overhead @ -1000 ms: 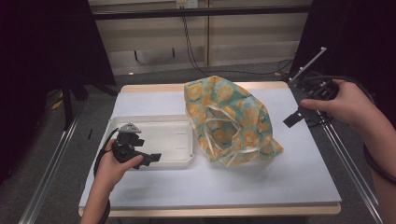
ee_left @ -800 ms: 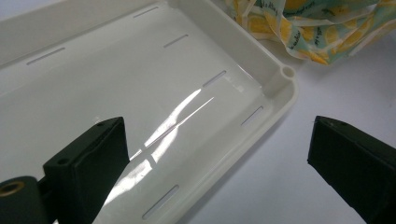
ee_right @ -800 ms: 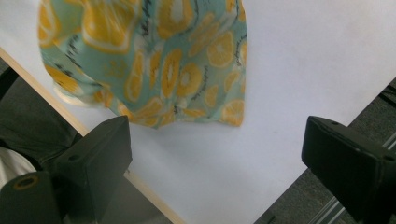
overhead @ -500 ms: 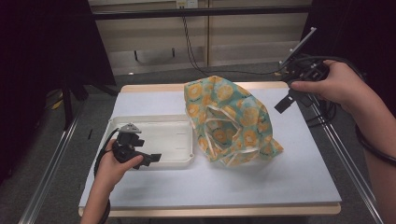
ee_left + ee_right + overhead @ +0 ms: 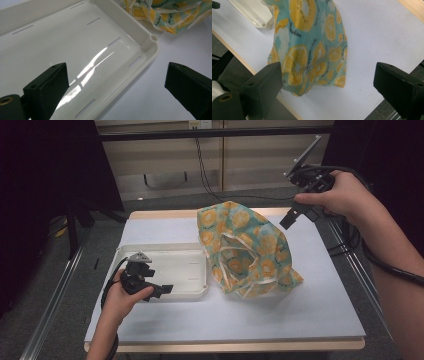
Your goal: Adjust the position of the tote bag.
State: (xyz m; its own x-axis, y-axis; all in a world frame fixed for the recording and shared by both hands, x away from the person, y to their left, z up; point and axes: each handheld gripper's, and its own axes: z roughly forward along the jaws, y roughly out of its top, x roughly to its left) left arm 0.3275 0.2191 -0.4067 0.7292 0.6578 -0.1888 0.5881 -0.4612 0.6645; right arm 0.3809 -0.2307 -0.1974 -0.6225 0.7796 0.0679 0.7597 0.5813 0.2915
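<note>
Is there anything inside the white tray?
No, the tray is bare inside, and the left claw hangs open over its corner.

Bare tabletop (image 5: 310, 315) beside bag (image 5: 245, 247)

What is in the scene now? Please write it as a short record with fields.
surface: white table
bag: lemon-print bag, crumpled, at the middle of the table
tray: white plastic tray, empty, left of the bag
left tool: left tool, open, at the tray's near edge
right tool: right tool, open, raised beyond the bag's far right side, holding nothing
</note>
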